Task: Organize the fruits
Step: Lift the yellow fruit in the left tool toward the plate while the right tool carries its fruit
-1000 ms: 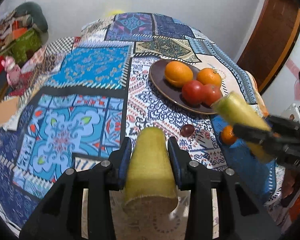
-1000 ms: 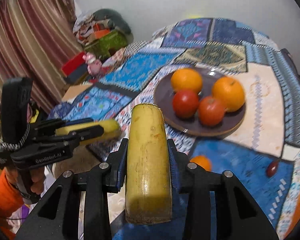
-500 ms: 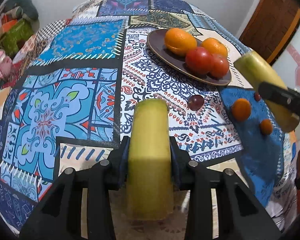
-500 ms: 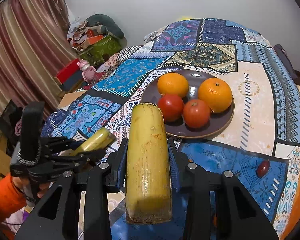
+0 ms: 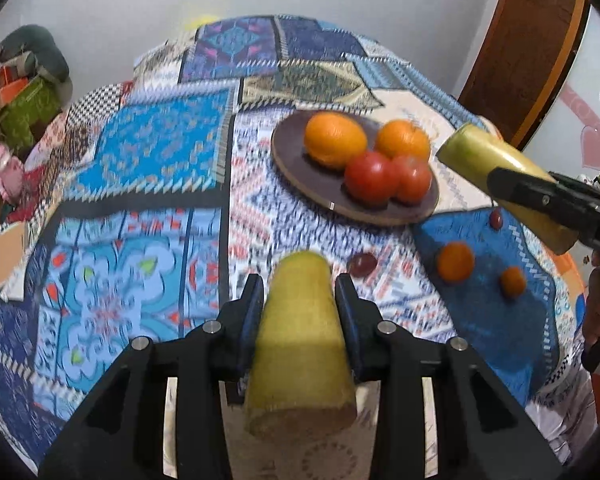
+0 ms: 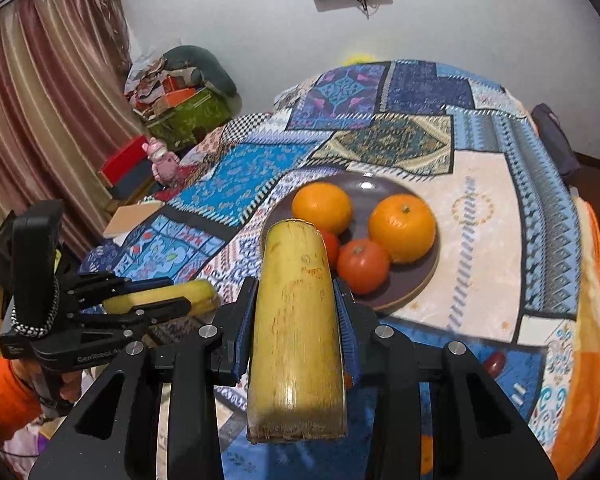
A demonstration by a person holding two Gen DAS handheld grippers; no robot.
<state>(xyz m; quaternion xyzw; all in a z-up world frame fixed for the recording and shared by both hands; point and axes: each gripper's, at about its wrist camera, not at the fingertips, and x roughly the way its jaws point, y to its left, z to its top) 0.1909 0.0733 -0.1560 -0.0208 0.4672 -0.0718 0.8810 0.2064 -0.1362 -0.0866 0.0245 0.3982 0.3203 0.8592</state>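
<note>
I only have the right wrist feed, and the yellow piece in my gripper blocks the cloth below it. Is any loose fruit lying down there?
Observer: Yes. A small orange fruit and a smaller orange fruit lie on the blue patch, off the plate.
Operator: Any dark fruit besides the one I see?
Observer: A second dark red fruit lies just ahead of the left gripper.
Operator: One tomato or two?
Observer: Two: the left tomato touches the right tomato.

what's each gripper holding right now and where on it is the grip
Each is shut on a yellow-green cut stalk piece, pinched across its sides: the left gripper on one piece, the right gripper on the other.
</note>
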